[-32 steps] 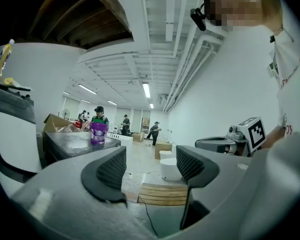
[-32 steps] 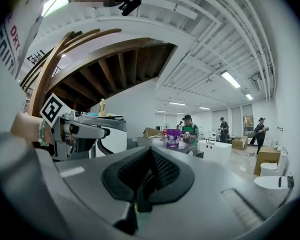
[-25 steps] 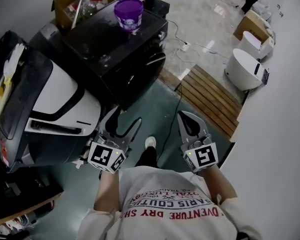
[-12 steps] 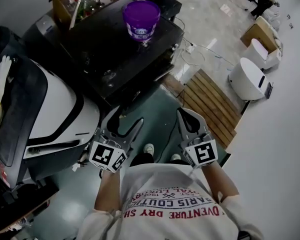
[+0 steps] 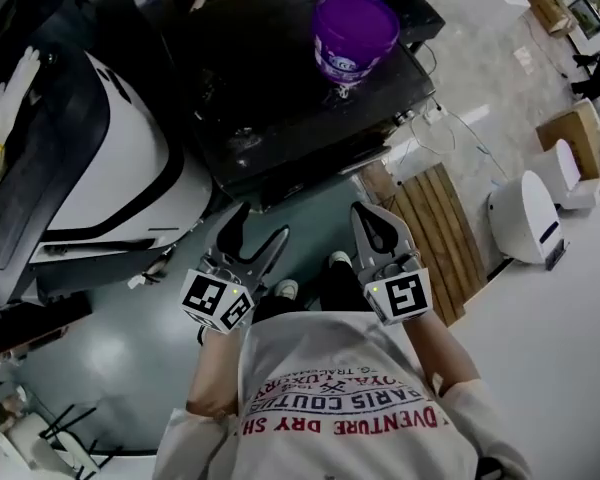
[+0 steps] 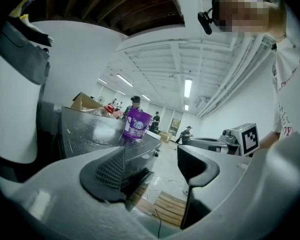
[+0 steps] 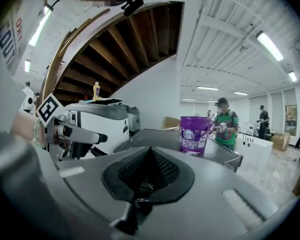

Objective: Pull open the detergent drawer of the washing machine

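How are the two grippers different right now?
The left gripper has its fingers spread apart; the right gripper has them shut together. The left is beside the white machine, the right beside the wooden slats. Both hold nothing and carry a marker cube.

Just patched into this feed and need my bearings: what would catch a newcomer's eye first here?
The purple bucket stands on top of the black machine, near the head view's top centre. Below it, two grippers are held out over the floor: the left gripper with jaws apart and empty, the right gripper shut on nothing. A white rounded machine fills the left.
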